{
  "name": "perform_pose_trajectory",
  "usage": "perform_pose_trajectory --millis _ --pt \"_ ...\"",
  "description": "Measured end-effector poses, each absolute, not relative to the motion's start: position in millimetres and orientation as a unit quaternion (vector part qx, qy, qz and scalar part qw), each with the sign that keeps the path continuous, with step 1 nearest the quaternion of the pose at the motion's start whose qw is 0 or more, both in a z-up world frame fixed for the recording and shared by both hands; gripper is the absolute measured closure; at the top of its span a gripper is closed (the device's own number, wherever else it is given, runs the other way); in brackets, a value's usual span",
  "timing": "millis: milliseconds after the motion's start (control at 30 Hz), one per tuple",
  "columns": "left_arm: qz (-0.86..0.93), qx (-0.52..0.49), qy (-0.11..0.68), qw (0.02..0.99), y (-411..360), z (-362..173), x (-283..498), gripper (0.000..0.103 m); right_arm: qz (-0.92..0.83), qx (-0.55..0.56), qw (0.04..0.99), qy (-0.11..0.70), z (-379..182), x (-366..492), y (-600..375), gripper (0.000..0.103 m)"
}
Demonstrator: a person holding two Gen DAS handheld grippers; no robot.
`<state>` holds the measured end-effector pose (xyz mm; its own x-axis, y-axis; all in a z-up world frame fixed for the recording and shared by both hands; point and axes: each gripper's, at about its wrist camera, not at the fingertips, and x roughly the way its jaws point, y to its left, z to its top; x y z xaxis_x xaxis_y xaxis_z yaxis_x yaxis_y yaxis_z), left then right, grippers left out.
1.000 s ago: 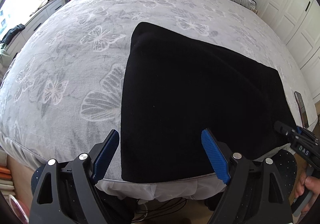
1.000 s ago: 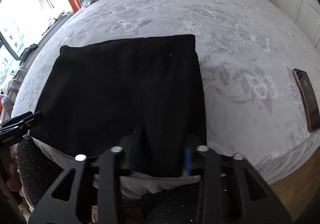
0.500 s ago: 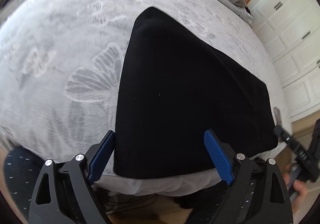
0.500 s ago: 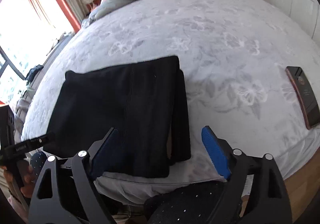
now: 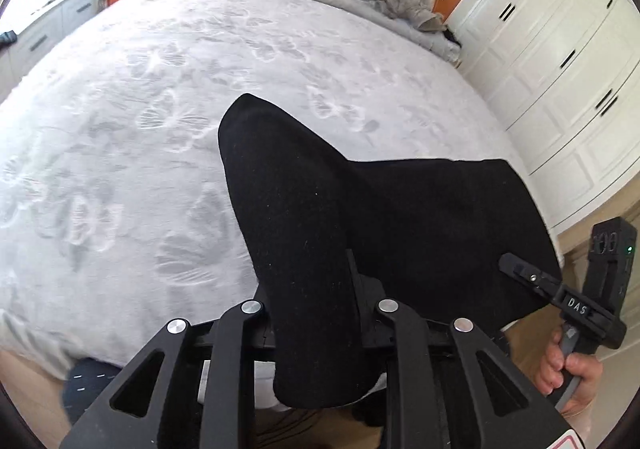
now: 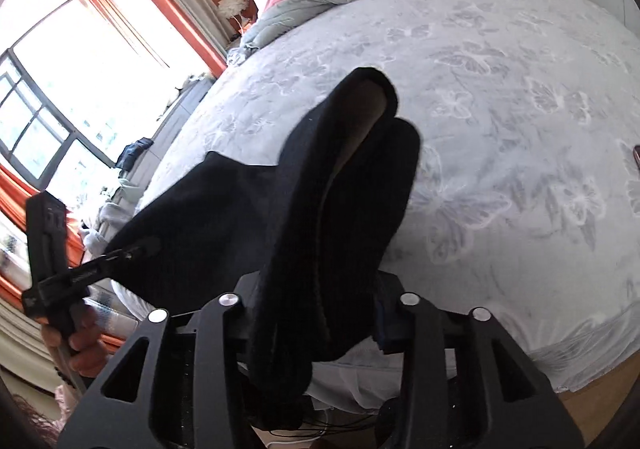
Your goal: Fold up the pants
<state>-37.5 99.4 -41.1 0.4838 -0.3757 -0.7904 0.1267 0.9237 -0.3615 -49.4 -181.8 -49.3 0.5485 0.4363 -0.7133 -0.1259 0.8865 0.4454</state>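
Both the left gripper and right gripper have just closed their jaws on the near edge of the black pants — a thin bite may slip, so the layers fall unevenly on the bed.

pants: matt black knit cloth, faintly fuzzy | bedspread: soft grey plush, raised butterfly pattern | left gripper: matt black plastic, shiny metal pins | wardrobe doors: smooth white panels
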Motion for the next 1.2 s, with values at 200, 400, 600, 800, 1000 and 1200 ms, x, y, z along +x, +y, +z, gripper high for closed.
perform_pose_trajectory --millis 200,400,600,800,1000,1200 --pt "-0.095 -0.171 0.578 0.793 115.8 -107.1 -48.2 0.064 0.086 0.187 0.837 0.507 -105.7 -51.4 -195.5 0.040" --pt "-0.116 -0.255 0.506 0.816 123.7 -64.7 -33.7 0.042 0.154 0.122 0.879 0.435 -39.0 -25.7 -159.9 0.087" --pt "-0.059 -0.135 0.484 0.863 83.1 -44.7 -4.4 0.040 0.089 0.039 0.856 0.507 -102.8 40.1 -149.4 0.102" --pt "-0.056 -0.084 0.483 0.870 93.5 -50.7 -18.3 0.040 0.111 0.011 0.872 0.476 -72.3 1.8 -132.5 0.094" --pt "-0.047 -0.060 0.496 0.865 88.9 -65.3 -22.0 0.040 0.086 0.040 0.884 0.457 -69.3 -29.1 -150.1 0.089" --pt "-0.029 -0.035 0.509 0.860 86.4 -74.4 -30.0 0.040 0.058 0.038 0.870 0.488 -101.0 -45.8 -166.5 0.070"
